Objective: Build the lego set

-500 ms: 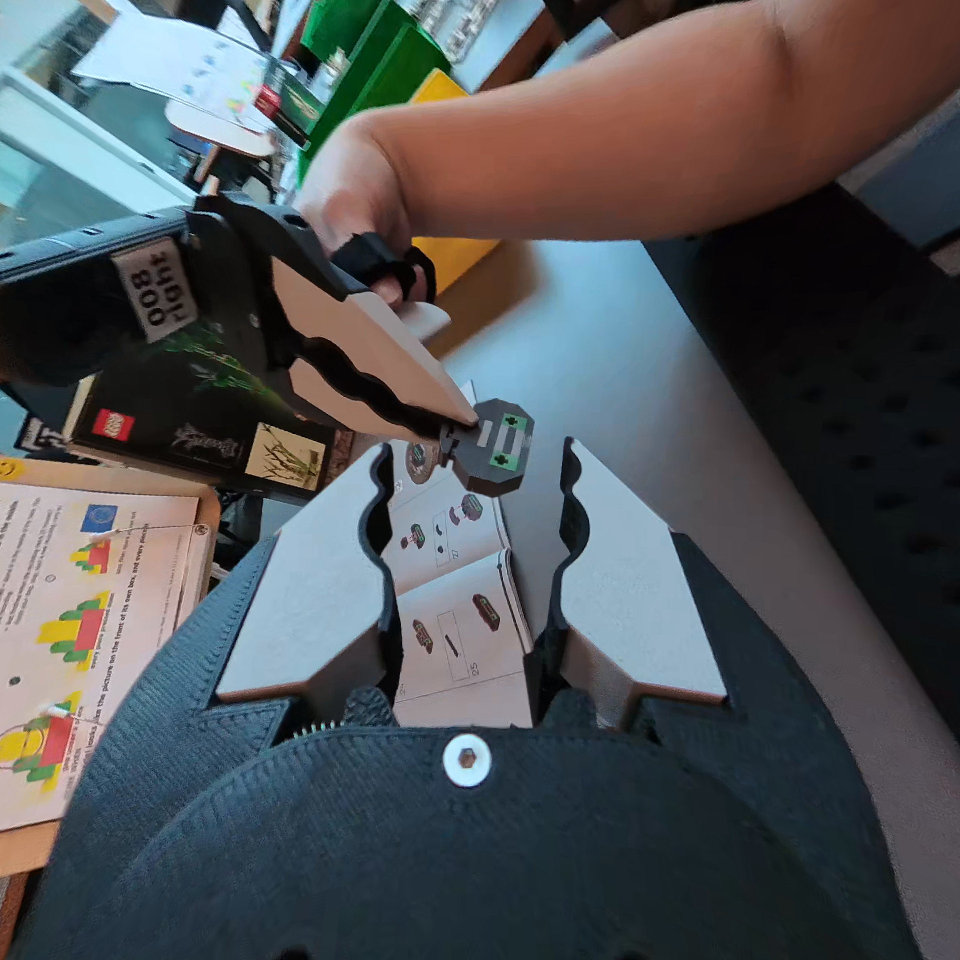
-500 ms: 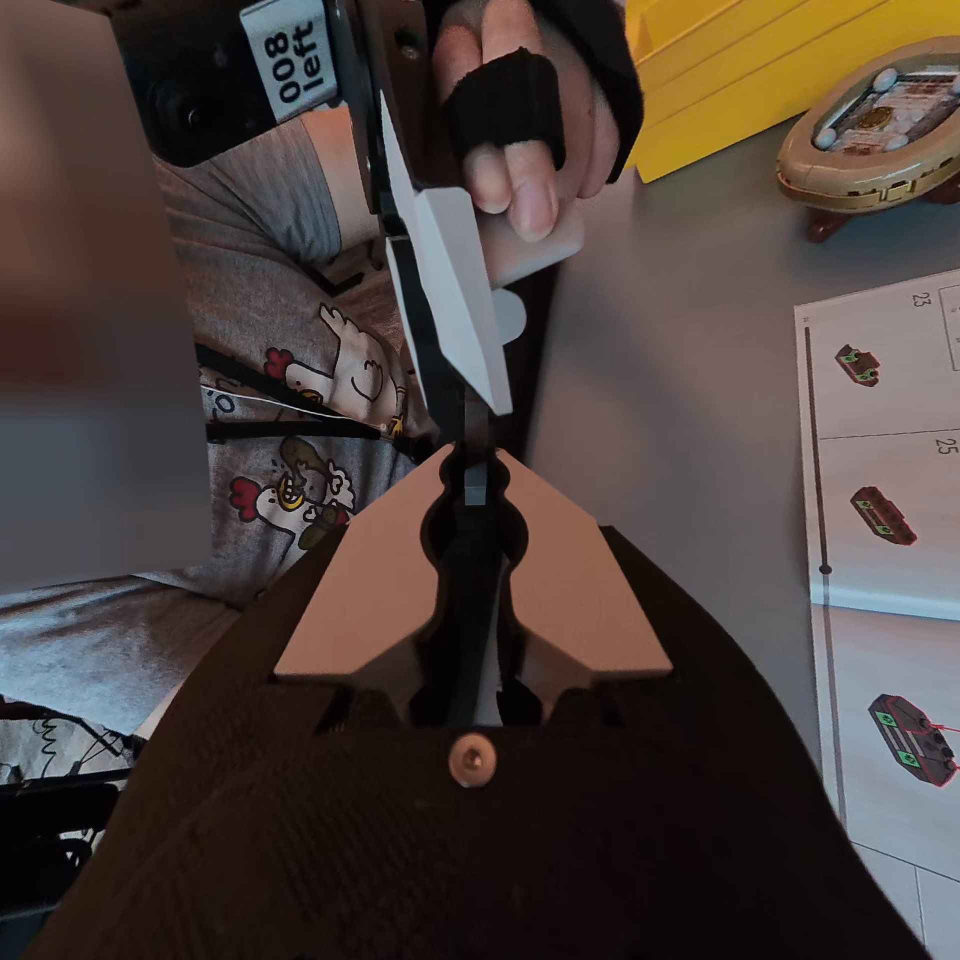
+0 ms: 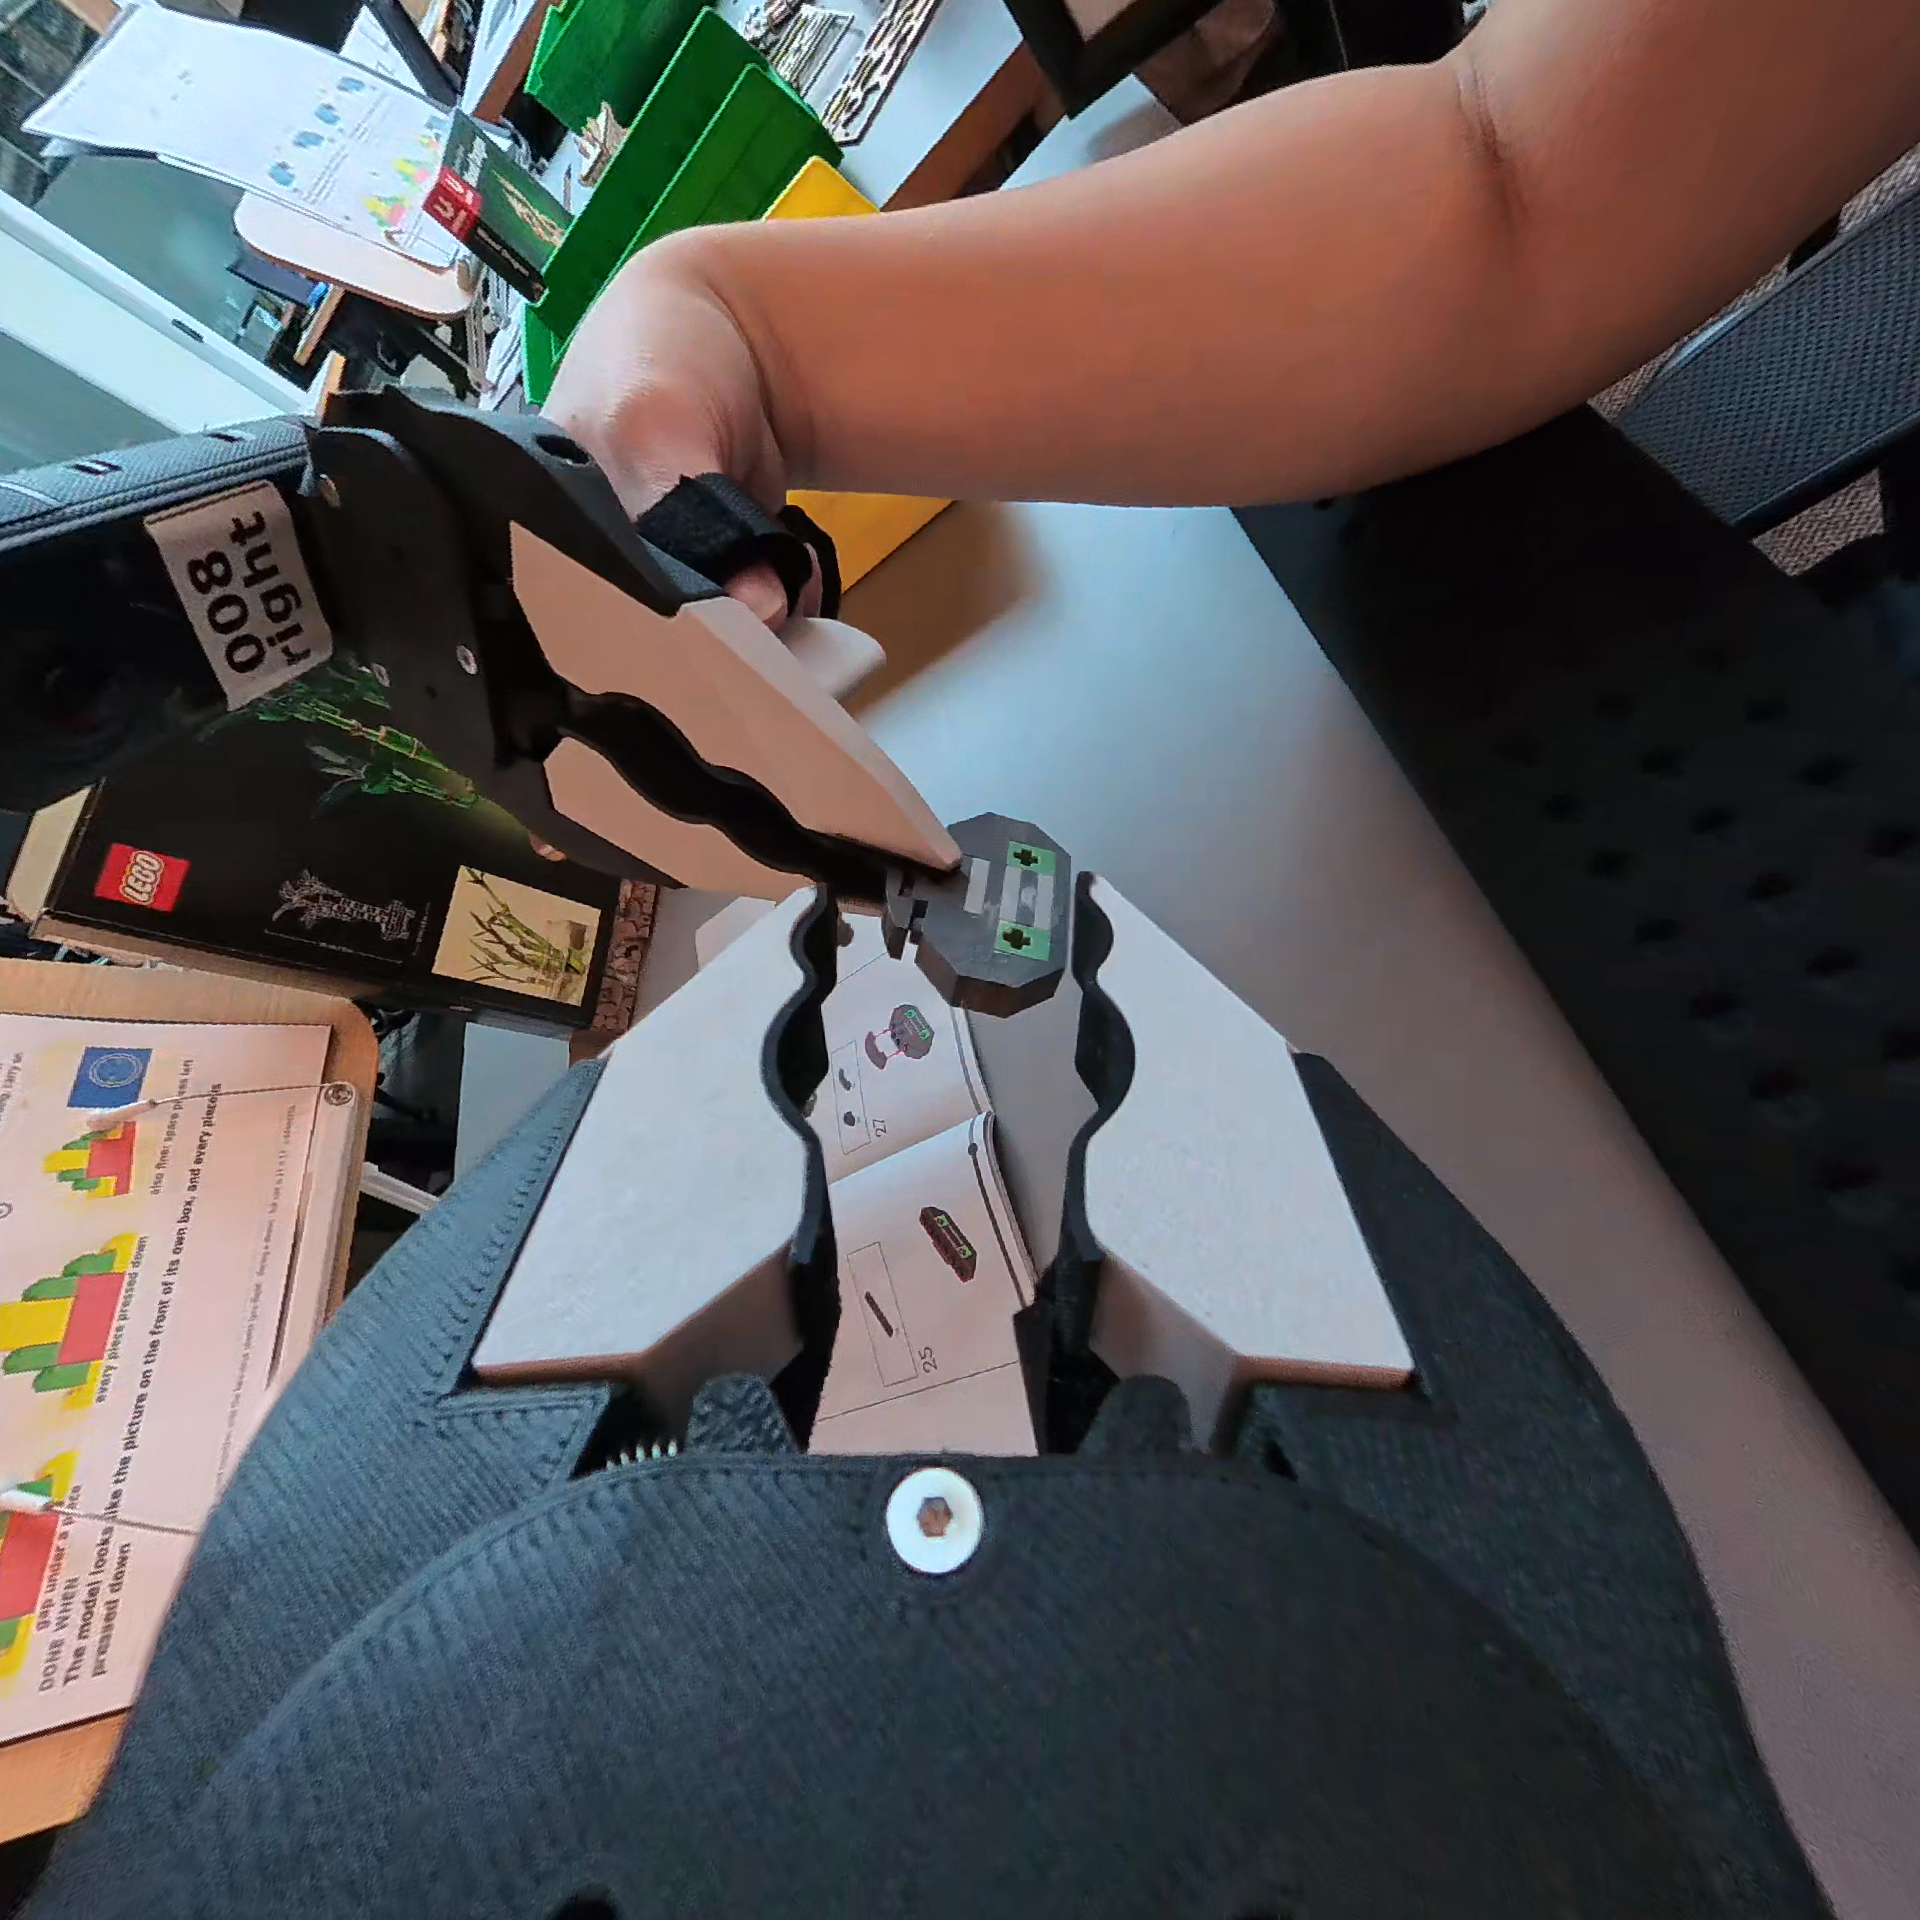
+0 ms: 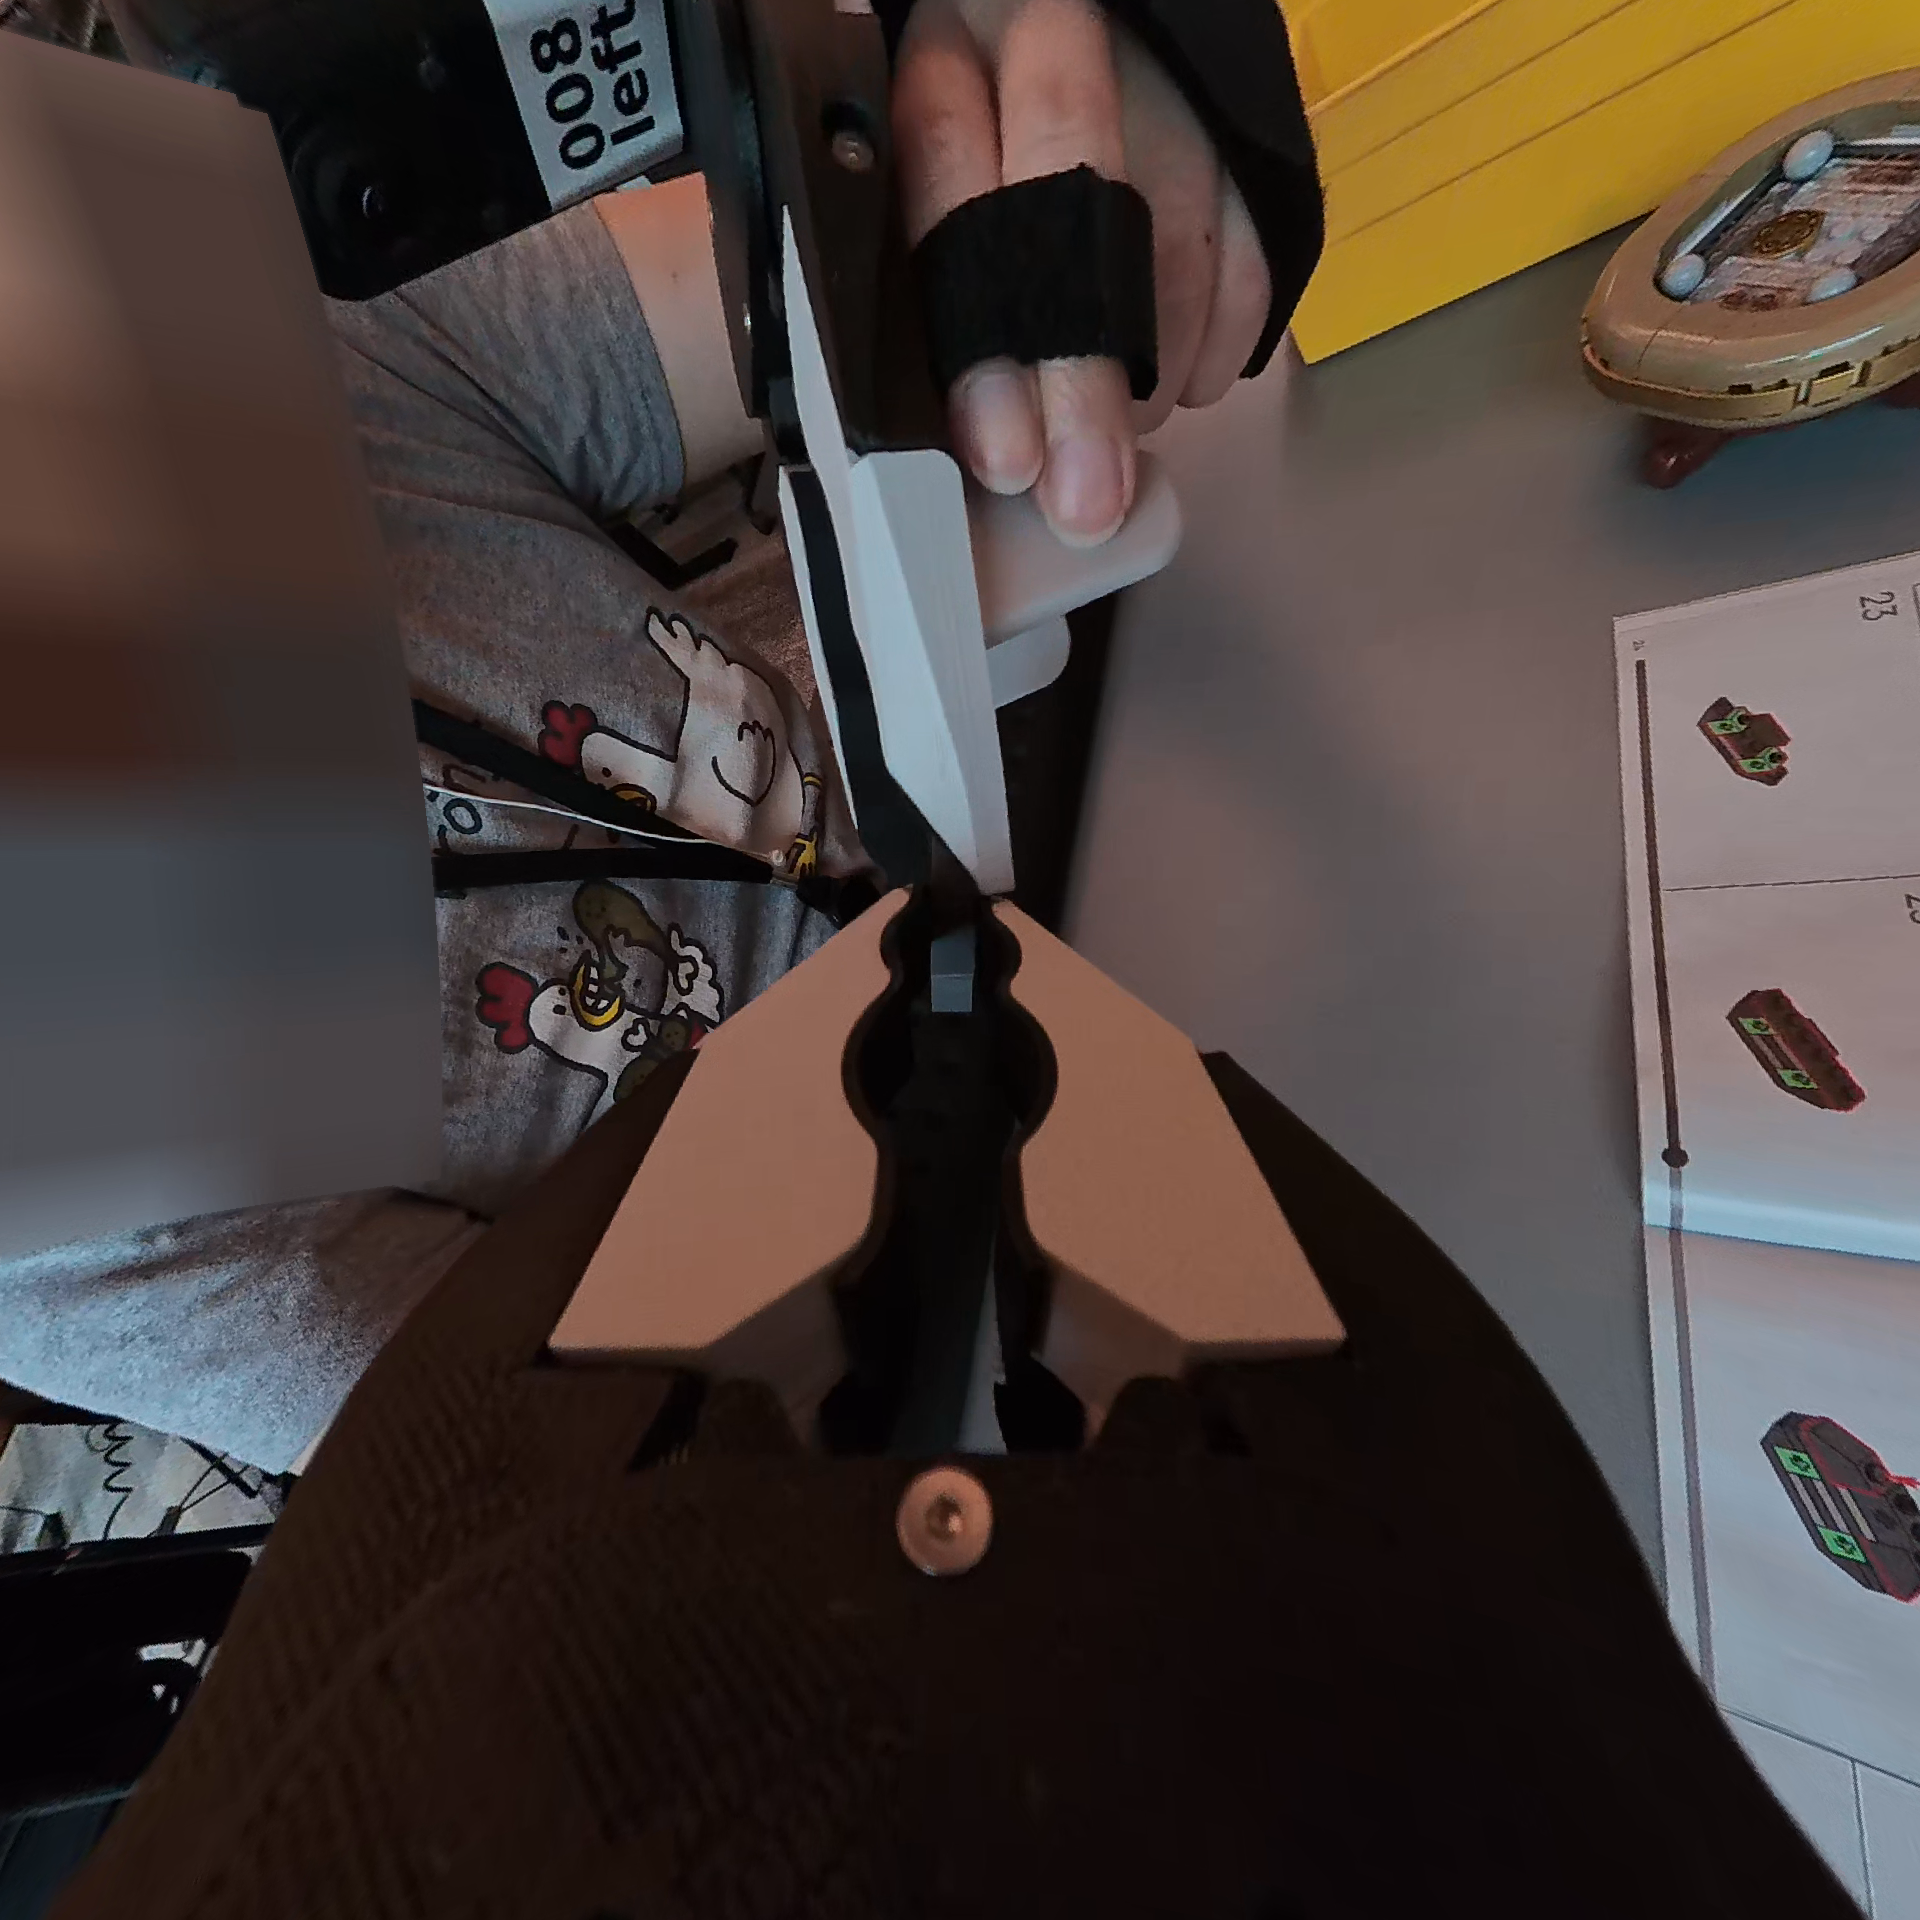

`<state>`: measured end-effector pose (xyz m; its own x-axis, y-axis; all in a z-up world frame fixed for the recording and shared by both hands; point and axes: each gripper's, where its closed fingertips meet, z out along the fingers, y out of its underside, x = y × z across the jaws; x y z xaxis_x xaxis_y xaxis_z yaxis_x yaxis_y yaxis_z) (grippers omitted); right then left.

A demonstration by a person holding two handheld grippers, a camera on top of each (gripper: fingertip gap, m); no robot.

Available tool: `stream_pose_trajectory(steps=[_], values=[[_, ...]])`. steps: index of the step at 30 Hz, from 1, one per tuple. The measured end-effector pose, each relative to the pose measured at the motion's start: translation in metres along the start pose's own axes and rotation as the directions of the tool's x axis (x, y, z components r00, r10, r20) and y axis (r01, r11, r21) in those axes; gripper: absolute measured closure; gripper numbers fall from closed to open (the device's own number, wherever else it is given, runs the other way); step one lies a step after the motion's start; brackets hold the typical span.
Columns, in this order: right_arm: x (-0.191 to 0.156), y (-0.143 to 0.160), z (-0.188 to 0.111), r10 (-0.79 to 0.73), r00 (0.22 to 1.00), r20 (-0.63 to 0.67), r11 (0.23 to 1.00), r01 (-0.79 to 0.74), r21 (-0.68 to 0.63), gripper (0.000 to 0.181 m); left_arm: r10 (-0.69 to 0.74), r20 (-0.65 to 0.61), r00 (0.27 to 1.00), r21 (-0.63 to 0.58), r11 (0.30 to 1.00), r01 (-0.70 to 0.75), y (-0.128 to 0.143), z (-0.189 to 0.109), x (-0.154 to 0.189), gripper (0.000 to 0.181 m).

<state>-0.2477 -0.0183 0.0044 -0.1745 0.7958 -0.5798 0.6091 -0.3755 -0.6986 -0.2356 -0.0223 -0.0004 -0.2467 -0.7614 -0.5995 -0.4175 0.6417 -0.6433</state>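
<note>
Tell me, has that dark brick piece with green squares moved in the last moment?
Yes. Against the instruction booklet, the dark brick piece has slid sideways, now between the left tongs' tips, held by the right tongs.

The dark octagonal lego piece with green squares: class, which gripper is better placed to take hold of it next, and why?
Left. The left gripper is open with the lego piece right between its fingertips. The right gripper is shut on the piece's edge, above the instruction booklet, so it likely just steadies it.

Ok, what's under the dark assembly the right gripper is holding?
Below the dark assembly lies the open instruction booklet on the grey table. The left gripper fingers cover the booklet's sides.
</note>
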Motion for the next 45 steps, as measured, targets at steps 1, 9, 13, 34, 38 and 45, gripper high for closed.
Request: stream_pose_trajectory(steps=[1,9,13,34,38,45], values=[[0.0,0.0,0.0,0.001,1.0,0.002,1.0,-0.001,0.0,0.175,0.004,0.002,1.0,0.0,1.0,-0.004,0.0,0.0,0.0,0.138],[0.002,-0.004,-0.003,0.019,1.0,0.016,0.999,-0.02,0.038,0.176,0.05,0.032,0.998,-0.015,0.999,-0.049,0.002,-0.002,-0.001,0.148],[0.004,-0.005,-0.001,0.022,1.0,0.012,0.999,-0.023,0.036,0.176,0.051,0.03,0.998,-0.036,0.998,-0.05,0.004,-0.002,0.0,0.148],[-0.024,-0.074,-0.018,-0.38,0.903,-0.199,0.847,0.427,0.316,0.125,-0.077,0.269,0.96,0.128,0.991,0.044,-0.027,-0.062,-0.041,0.149],[-0.054,-0.096,-0.025,-0.646,0.586,-0.49,0.544,0.803,0.243,0.12,-0.167,0.316,0.934,0.282,0.957,0.076,-0.046,-0.087,-0.05,0.15],[-0.063,-0.113,-0.017,-0.64,0.357,-0.68,0.447,0.893,0.048,0.129,-0.287,0.343,0.894,0.497,0.863,0.087,-0.063,-0.11,-0.06,0.15]])
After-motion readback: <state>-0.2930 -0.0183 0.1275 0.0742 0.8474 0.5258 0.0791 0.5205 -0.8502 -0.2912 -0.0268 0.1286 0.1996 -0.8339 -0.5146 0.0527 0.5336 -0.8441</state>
